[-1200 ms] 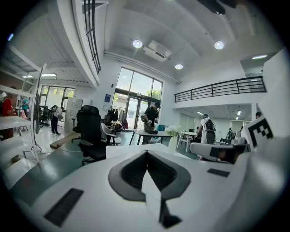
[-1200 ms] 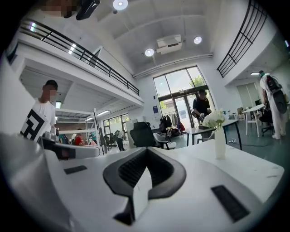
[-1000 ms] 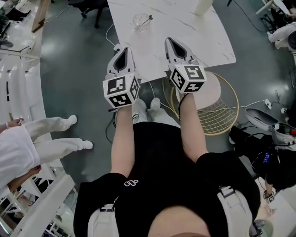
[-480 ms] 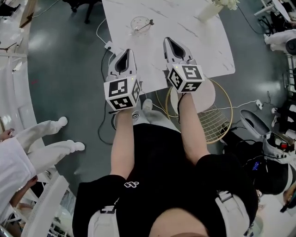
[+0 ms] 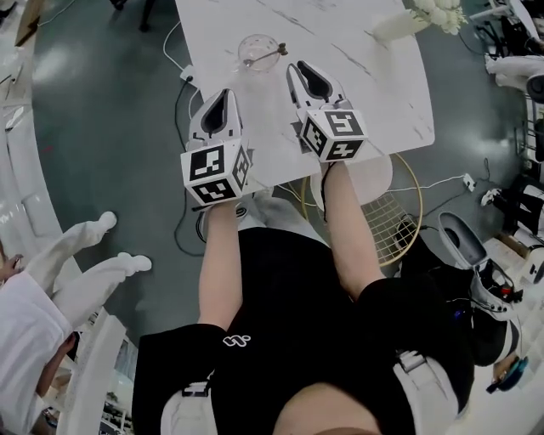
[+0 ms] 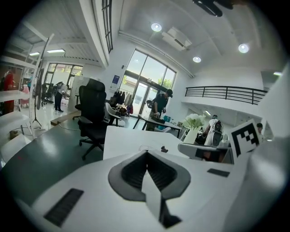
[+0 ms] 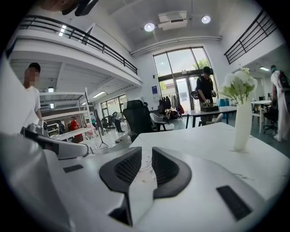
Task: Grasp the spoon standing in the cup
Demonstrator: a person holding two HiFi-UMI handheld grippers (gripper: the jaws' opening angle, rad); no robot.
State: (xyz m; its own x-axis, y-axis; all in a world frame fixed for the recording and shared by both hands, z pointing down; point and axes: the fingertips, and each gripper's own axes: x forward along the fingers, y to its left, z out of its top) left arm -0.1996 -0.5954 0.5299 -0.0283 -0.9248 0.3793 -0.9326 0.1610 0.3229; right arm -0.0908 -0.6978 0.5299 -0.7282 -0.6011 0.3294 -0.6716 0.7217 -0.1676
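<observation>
A clear glass cup (image 5: 257, 49) stands near the left edge of the white marble table (image 5: 365, 85), with a spoon (image 5: 270, 56) leaning in it, handle pointing right. My right gripper (image 5: 297, 66) hovers over the table just right of the cup; its jaws are opening and nothing is between them (image 7: 146, 156). My left gripper (image 5: 225, 92) is shut and empty, below and left of the cup at the table's near edge. In the left gripper view the cup (image 6: 144, 148) and the spoon's end (image 6: 164, 148) show small just past the shut jaw tips (image 6: 146, 154).
A white vase of flowers (image 5: 416, 19) stands at the table's far right, also in the right gripper view (image 7: 242, 122). A gold wire stool (image 5: 408, 200) sits under the table's near edge. Cables (image 5: 183, 76) lie on the floor at left. A person in white (image 5: 51, 280) stands at left.
Both grippers have moved forward over the table, and the right one now sits close beside the cup. The right jaws look slightly parted.
</observation>
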